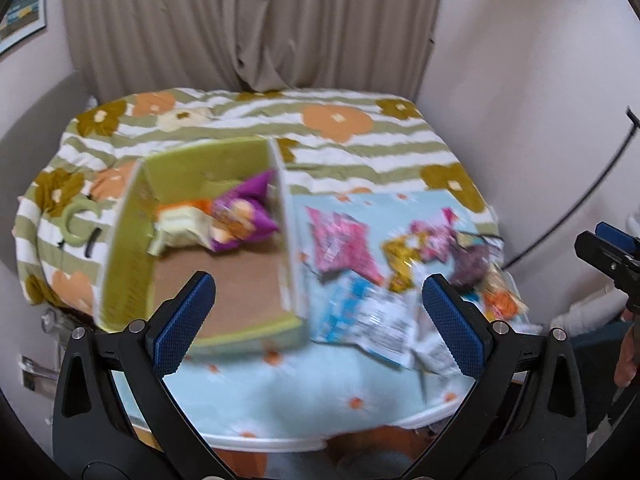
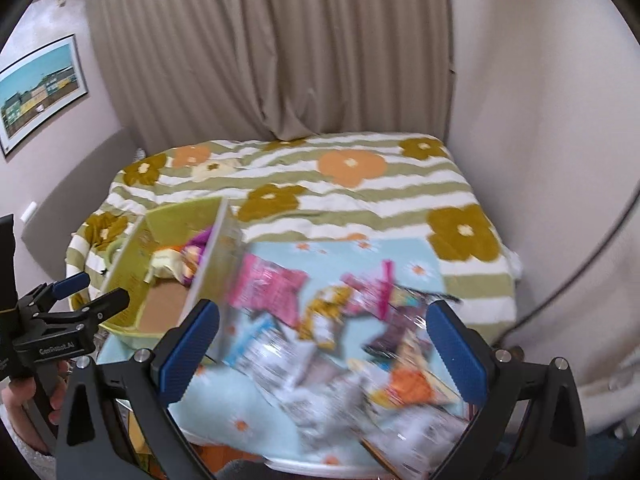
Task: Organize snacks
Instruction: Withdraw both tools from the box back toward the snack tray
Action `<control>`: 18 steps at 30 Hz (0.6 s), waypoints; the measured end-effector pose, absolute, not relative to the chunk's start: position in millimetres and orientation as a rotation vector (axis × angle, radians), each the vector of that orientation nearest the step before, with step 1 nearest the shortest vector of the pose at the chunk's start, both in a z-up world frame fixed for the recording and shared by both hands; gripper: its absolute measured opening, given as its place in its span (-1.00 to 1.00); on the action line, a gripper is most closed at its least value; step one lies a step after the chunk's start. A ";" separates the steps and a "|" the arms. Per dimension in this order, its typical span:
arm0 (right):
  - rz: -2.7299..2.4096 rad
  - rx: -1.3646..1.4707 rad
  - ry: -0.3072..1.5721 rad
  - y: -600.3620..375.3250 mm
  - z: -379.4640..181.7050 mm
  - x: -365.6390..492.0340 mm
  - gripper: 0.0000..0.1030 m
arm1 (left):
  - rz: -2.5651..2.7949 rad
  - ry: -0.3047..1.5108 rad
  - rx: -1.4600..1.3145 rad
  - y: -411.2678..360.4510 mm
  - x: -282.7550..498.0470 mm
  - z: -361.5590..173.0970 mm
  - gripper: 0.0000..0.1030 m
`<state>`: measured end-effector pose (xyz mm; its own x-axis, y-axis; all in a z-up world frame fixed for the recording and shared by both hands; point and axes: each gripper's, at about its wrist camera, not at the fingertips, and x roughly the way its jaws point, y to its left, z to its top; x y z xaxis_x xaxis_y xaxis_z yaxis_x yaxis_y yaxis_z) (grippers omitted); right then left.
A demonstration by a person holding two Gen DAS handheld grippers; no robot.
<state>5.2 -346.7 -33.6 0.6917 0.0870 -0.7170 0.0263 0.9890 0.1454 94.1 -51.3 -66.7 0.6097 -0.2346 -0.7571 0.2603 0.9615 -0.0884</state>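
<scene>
**Meanwhile, loose snacks are waiting beside the box**

Both grippers are hovering empty, jaws apart. The snack pile (image 2: 360, 332) is lying on the surface right of the green box (image 1: 192, 240), directly ahead of the right gripper (image 2: 322, 344), which is nearer than the left gripper (image 1: 316, 320).

Two wrist views, shared snack table (image 1: 280, 400)

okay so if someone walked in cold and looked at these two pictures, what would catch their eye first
Probably the heap of bright snack packets strewn over the pale blue cloth, with a pink packet at its far left. Just left of it stands a green cardboard box that already holds a purple packet. Both the left gripper and the right gripper are open, holding nothing.
</scene>
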 end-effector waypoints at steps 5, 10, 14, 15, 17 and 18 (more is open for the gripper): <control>-0.014 0.207 0.853 -387.9 -61.2 -27.3 0.99 | -0.333 0.917 0.058 -102.5 62.5 -94.2 0.99; -0.039 0.261 0.899 -419.9 -94.7 -52.9 0.99 | -0.358 0.964 0.067 -137.9 43.2 -125.1 0.99; -0.053 0.285 0.935 -435.4 -119.1 -68.9 0.99 | -0.378 0.990 0.074 -162.9 29.7 -148.8 0.99; -0.056 0.293 0.943 -438.3 -125.3 -72.2 0.99 | -0.382 0.995 0.075 -167.9 28.1 -153.1 0.99; -0.065 0.307 0.961 -441.4 -136.5 -77.9 0.99 | -0.389 1.008 0.073 -176.8 26.2 -163.6 0.99; -0.069 0.315 0.972 -443.8 -142.7 -79.9 0.99 | -0.392 1.013 0.072 -180.5 25.8 -167.7 0.99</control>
<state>-79.9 -443.8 -142.7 0.5656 0.0827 -0.8205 0.1974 0.9525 0.2321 25.8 -180.5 -167.7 0.4659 -0.2862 -0.8373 0.3525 0.9280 -0.1210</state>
